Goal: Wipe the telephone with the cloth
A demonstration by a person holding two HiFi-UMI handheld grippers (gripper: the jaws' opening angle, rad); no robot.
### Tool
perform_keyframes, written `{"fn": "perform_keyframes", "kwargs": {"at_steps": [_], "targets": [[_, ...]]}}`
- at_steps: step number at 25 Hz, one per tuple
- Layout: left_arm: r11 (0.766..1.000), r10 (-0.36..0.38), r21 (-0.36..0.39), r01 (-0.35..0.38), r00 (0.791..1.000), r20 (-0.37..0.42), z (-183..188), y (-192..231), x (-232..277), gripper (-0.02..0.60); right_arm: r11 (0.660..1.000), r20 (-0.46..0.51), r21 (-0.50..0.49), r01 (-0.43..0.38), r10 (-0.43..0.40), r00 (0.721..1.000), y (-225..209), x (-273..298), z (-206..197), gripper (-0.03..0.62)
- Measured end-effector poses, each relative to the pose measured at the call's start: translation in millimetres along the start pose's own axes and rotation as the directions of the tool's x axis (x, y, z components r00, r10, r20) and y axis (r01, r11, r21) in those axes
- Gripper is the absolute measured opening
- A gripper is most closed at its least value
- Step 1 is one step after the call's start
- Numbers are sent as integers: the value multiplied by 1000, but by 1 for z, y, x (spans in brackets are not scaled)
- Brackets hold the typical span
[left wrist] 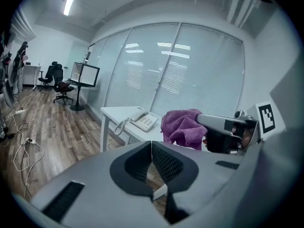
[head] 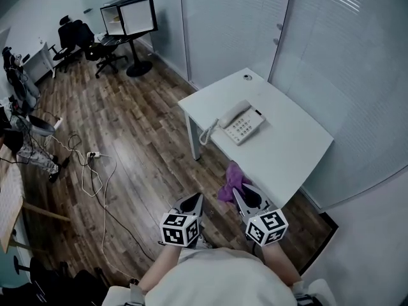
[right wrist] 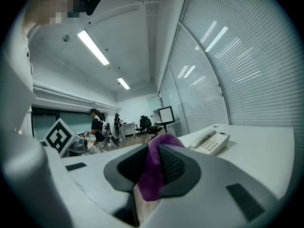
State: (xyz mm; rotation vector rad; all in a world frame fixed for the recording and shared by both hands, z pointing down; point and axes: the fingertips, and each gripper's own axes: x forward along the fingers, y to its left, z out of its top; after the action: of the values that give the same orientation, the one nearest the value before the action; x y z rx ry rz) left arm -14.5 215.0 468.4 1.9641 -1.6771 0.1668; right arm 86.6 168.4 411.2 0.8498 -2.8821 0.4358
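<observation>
A white telephone (head: 241,122) with a curly cord lies on the white table (head: 299,148); it also shows in the left gripper view as the telephone (left wrist: 142,119) and in the right gripper view as the telephone (right wrist: 210,142). My right gripper (head: 241,196) hangs at the table's near edge, shut on a purple cloth (head: 233,182) that droops from its jaws. The cloth (right wrist: 154,171) is pinched between the pads. My left gripper (head: 193,203) is over the floor, left of the table, shut and empty. From its camera the cloth (left wrist: 183,127) hangs off the right gripper.
Wood floor with loose cables (head: 95,171) spreads left of the table. Office chairs (head: 83,43) and a monitor stand (head: 131,18) are at the far end. Glass partitions with blinds (head: 338,56) run behind the table. People stand far off (right wrist: 97,127) in the right gripper view.
</observation>
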Motion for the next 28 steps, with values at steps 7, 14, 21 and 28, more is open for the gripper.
{"fn": "perform_keyframes", "kwargs": {"at_steps": [7,14,21,28], "targets": [[999,-32,-3,32,1000,1,24,49,17,21,999,7,-13,41,-41,999,2,50,11,81],[998,-55,4,55,998,-13,41,90,34,21,997,-2,-8,76,-76,997,4,90,12,81],[999,-42,-14,42,999,-13,50,128,37,21,997,-15,-21,78,-78,997,12,120,12,81],[999,-29,-39,28,999,-18,53,146,38,21,997,-35,-32,71,-72,997,17,134,13,81]]}}
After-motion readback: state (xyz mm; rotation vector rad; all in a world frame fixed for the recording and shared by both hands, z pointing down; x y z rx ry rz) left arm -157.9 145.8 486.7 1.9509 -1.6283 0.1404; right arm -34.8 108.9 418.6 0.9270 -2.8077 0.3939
